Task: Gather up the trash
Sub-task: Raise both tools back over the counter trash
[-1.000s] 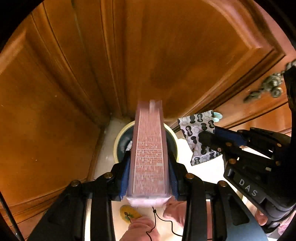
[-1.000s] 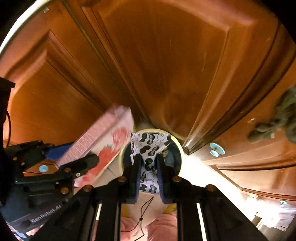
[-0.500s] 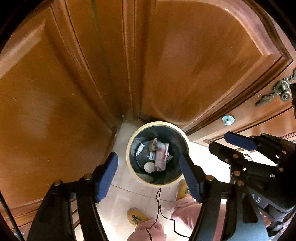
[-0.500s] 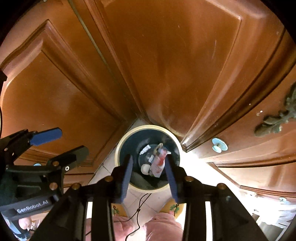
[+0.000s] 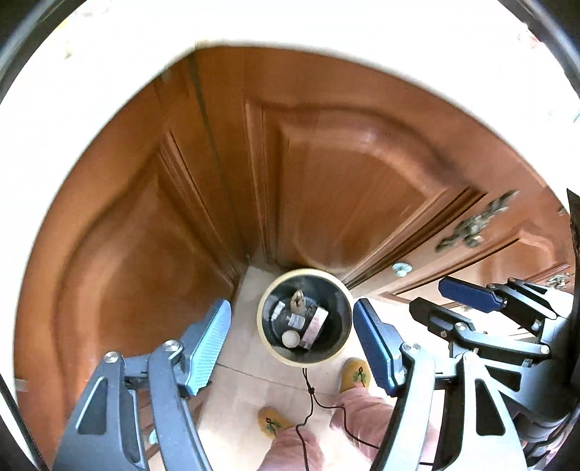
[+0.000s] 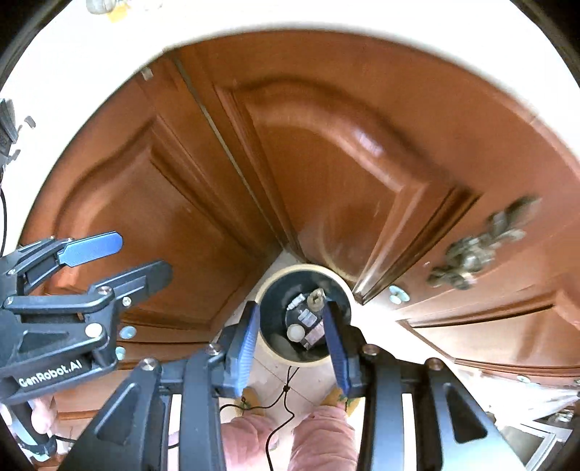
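Observation:
A round trash bin (image 5: 307,362) (image 6: 302,362) with a cream rim stands on the floor in the corner of the wooden cabinets, far below both grippers. Inside it lie a pink box (image 5: 314,326) (image 6: 314,335), a white round thing (image 5: 291,338) (image 6: 295,331) and other scraps. My left gripper (image 5: 290,308) hangs high over the bin, open and empty. My right gripper (image 6: 291,308) hangs beside it, jaws apart with nothing between them. Each gripper shows at the edge of the other's view: the right gripper (image 5: 431,297) and the left gripper (image 6: 141,253).
Brown panelled cabinet doors (image 5: 344,188) rise behind the bin, with an ornate metal handle (image 6: 475,250) on the right. A white countertop edge (image 5: 290,32) runs above. A person's yellow slippers (image 5: 355,373) and pink trouser legs (image 6: 319,434) stand on the tiled floor, where a black cord (image 5: 311,395) dangles.
The left gripper let go of the pink box and the right let go of the patterned wrapper; both opened. Both grippers then rose, so the bin looks smaller and the countertop edge appears.

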